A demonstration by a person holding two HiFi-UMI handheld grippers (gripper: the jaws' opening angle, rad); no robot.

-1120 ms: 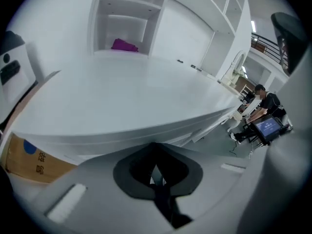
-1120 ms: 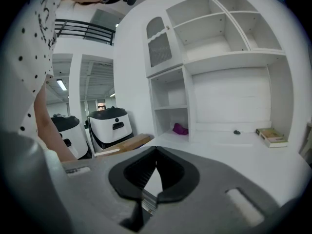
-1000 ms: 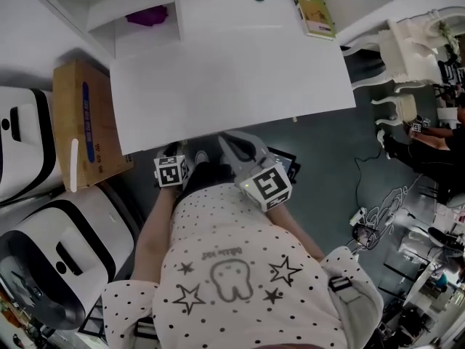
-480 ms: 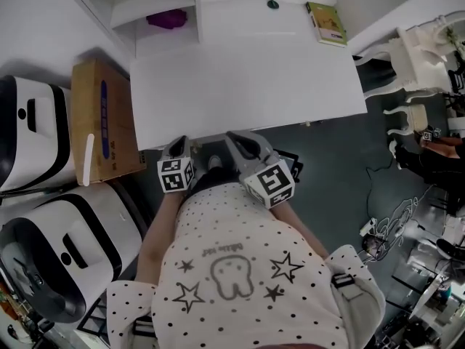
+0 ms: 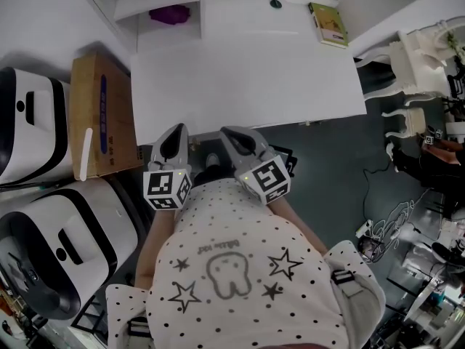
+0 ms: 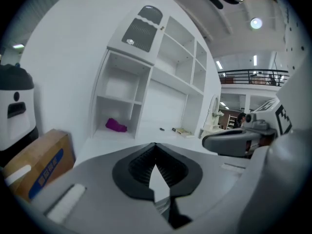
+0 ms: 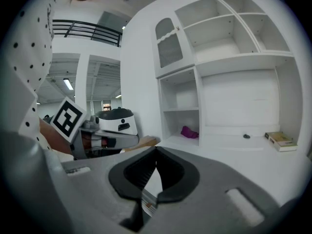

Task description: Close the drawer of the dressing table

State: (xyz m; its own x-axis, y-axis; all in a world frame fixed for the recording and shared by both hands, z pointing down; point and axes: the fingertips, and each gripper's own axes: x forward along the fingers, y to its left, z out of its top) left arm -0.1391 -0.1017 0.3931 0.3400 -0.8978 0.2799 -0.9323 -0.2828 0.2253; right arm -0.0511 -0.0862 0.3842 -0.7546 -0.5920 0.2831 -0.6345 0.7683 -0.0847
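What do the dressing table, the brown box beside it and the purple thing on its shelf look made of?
The dressing table looks like painted wood or laminate: smooth matte white, no grain visible. The brown box looks like cardboard: dull tan faces, blue printed stripe. The purple thing seems soft fabric, lumpy, crumpled, but too small to be sure.

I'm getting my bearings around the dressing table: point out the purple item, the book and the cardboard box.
purple item (image 5: 173,13): head view, its middle.
book (image 5: 328,25): head view, centre of its cover.
cardboard box (image 5: 123,115): head view, bare brown top face.
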